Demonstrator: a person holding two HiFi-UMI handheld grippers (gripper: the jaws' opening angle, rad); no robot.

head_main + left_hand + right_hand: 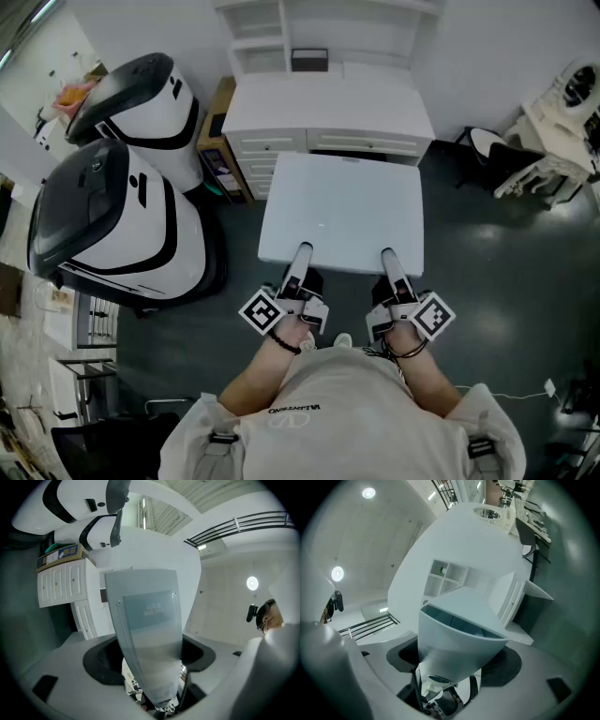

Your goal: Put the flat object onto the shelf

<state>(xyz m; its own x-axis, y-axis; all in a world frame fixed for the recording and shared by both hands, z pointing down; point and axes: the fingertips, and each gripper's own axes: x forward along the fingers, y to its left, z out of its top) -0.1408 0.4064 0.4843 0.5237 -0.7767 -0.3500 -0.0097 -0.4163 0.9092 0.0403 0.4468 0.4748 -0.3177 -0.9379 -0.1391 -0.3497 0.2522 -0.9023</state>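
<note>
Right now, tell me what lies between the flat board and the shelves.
In the head view, only the white drawer cabinet, its top bare, lies between the flat board and the shelves.

Two domed machines, white with black tops: one (141,98) at far left, one (108,225) nearer, side by side on dark floor (497,281). Black chair (502,155), far right. White cable (520,394) on floor, near right. Brown box (61,555), blue label, just beside the far machine.
</note>
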